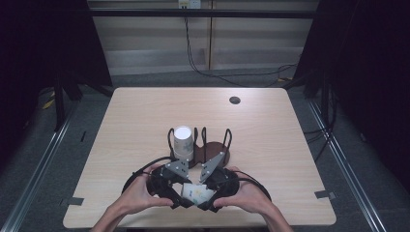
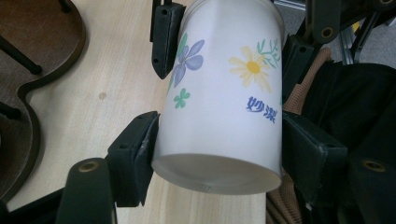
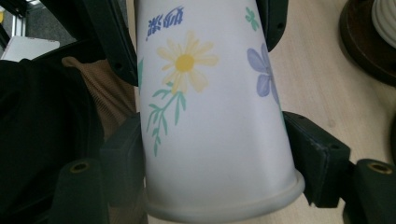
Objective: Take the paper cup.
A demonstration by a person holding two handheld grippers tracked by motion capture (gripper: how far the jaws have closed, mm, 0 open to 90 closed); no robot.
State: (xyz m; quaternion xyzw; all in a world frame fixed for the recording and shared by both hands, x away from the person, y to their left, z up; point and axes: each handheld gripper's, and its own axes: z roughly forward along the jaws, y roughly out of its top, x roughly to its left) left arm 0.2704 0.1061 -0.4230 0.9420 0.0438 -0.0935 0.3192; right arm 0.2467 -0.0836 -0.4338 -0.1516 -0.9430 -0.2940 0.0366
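Currently listed: one paper cup (image 1: 197, 193), white with printed flowers and blue characters, held on its side low over the near edge of the counter (image 1: 145, 111), at about 6 o'clock from the cup rack (image 1: 203, 145). Left gripper (image 1: 181, 195): its jaws are clamped on the cup near the closed base, one pad on each side of the wall; the base faces this gripper's camera. Right gripper (image 1: 205, 198): its jaws are clamped on the same cup near the rolled rim, one pad on each side; the rim end faces its camera. The two grippers meet nose to nose, the left at 9 o'clock of the cup and the right at 3 o'clock. Second cup (image 1: 183, 140): white, seated upside down on the rack's left posts, at 12 o'clock from the held cup and well apart from it. Rack: dark wooden base with black wire posts, at the counter's centre.
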